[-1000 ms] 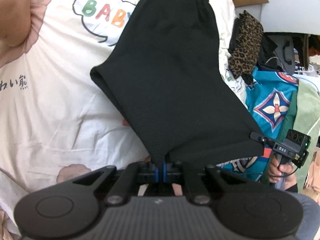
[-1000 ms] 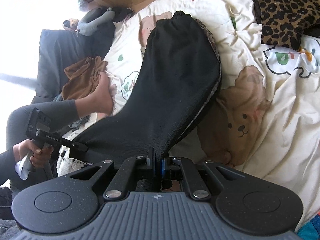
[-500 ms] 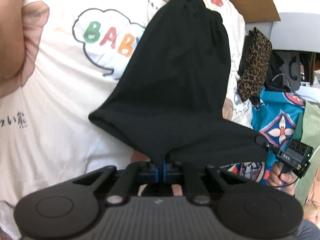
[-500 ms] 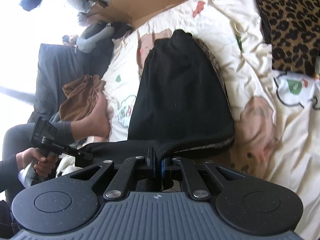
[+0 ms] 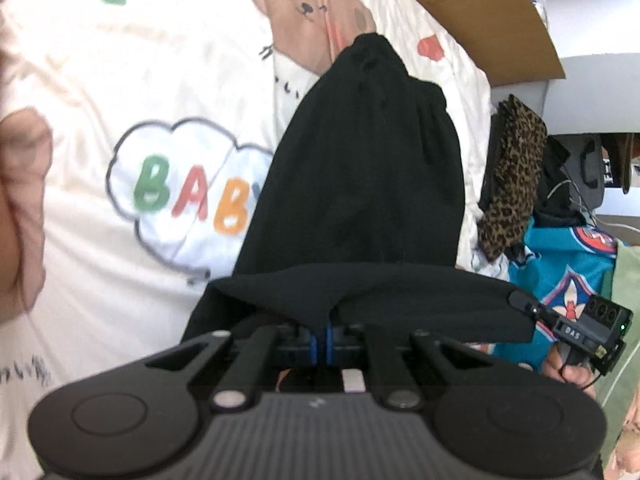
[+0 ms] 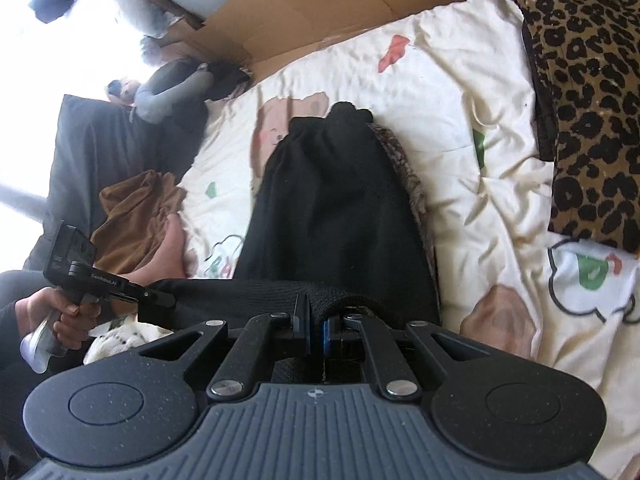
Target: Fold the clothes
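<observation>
Clamping black garment point(image 5: 360, 184) hem, left tool point(image 5: 320, 322) and right tool point(image 6: 316, 320), bedsheet point(image 5: 120, 80) bare leftward, leopard cloth point(image 6: 584, 92) right.

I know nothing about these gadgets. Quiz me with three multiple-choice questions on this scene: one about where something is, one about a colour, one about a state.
1. Where does the far end of the black garment rest?
A. on the cartoon-print bedsheet
B. inside the cardboard box
C. on the floor

2. What colour is the "BABY" lettering's first letter?
A. blue
B. green
C. black

3. How are the two grippers?
A. both open
B. one open, one shut
C. both shut on the garment

Answers: 1 A, the fabric lies on the sheet near a printed bear. 2 B, the first B is green. 3 C, the left gripper and right gripper each pinch the near edge.
</observation>
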`<action>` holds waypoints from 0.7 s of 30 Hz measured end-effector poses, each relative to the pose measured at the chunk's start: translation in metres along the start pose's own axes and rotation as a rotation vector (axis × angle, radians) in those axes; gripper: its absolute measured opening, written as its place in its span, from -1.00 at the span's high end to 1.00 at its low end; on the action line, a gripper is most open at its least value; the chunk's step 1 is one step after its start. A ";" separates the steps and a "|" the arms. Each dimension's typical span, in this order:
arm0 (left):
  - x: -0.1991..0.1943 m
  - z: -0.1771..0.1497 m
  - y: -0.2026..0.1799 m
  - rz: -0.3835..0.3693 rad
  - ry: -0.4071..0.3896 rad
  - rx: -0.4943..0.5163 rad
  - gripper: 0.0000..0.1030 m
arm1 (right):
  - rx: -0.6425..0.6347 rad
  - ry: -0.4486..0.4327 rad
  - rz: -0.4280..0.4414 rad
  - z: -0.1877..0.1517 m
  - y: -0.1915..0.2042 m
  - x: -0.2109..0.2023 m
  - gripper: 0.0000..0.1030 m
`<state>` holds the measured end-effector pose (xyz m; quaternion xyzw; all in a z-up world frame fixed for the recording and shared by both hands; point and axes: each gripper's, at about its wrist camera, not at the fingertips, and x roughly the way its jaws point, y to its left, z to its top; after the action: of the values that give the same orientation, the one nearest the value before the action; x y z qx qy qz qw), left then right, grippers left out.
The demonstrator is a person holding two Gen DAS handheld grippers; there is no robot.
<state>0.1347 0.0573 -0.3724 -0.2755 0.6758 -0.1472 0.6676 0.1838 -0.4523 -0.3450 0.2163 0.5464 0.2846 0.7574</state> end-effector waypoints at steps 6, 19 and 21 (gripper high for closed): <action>0.019 0.022 0.010 0.011 -0.017 -0.012 0.91 | 0.027 -0.024 -0.019 0.008 -0.017 0.023 0.92; 0.031 0.058 0.016 0.003 -0.065 0.011 0.91 | 0.061 -0.113 -0.031 0.024 -0.025 0.041 0.92; 0.033 0.062 0.018 -0.012 -0.079 0.013 0.91 | 0.067 -0.132 -0.038 0.027 -0.027 0.043 0.92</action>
<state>0.1936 0.0631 -0.4137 -0.2808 0.6462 -0.1442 0.6948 0.2251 -0.4443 -0.3838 0.2495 0.5083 0.2371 0.7894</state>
